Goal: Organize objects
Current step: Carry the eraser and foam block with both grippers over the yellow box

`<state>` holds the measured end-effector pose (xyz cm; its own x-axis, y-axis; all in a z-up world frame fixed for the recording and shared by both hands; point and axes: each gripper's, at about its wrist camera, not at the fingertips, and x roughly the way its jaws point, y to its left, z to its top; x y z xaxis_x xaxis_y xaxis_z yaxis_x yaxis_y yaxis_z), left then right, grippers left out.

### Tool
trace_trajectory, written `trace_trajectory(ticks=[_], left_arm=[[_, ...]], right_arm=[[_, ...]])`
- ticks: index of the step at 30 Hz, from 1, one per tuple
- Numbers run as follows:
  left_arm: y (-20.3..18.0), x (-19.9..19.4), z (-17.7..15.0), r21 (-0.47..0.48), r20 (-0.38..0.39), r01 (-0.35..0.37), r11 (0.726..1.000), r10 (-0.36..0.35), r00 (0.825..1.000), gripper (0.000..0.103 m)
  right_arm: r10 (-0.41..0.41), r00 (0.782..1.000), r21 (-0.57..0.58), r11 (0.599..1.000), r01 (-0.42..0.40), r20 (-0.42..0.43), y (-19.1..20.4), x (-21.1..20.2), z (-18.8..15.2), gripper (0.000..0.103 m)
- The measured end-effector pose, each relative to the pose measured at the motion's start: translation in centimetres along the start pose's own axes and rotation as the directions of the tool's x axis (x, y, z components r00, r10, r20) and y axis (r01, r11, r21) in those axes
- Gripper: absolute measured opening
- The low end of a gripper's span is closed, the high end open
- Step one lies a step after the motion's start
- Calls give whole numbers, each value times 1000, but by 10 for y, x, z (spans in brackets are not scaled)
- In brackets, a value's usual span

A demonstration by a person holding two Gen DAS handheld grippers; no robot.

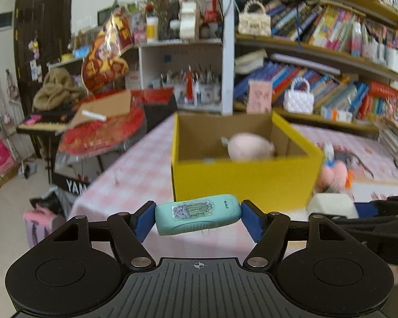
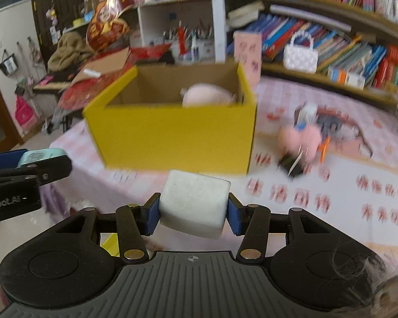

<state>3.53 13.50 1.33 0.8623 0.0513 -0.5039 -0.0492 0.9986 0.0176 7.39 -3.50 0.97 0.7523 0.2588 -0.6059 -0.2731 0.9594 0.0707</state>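
My left gripper (image 1: 198,218) is shut on a teal plastic case (image 1: 197,214) with a cartoon sticker, held crosswise between the blue pads above the table. My right gripper (image 2: 193,210) is shut on a white foam block (image 2: 195,205), which also shows at the right of the left wrist view as a white block (image 1: 331,204). Ahead of both stands an open yellow cardboard box (image 1: 241,177) (image 2: 172,137) with a pink plush toy (image 1: 249,147) (image 2: 208,95) lying inside. The left gripper with the teal case (image 2: 39,156) appears at the left edge of the right wrist view.
A pink checked tablecloth (image 1: 135,169) (image 2: 345,185) covers the table. To the right of the box lie a pink fluffy toy (image 2: 299,140), a small black item (image 2: 291,164) and dark cables. Bookshelves (image 1: 331,53) run behind; clutter and a keyboard stand sit at left.
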Motion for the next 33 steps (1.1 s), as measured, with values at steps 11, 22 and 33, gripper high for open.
trace_trajectory(ticks=[11,22,33], left_arm=[[-10,60,54,-3,61,-48,999,48,997,70],[-54,126,68,109,24,-35,993,33,999,70],[-63,165,57,116,-117,-40,992,53,992,71]], right_arm=[[29,989,-18,999,-27,145,-25,47,92,47],[132,991,-128,984,-126,39,-35,122,137,47],[213,962,-251,935,-252,-173,-27,180,140,47]])
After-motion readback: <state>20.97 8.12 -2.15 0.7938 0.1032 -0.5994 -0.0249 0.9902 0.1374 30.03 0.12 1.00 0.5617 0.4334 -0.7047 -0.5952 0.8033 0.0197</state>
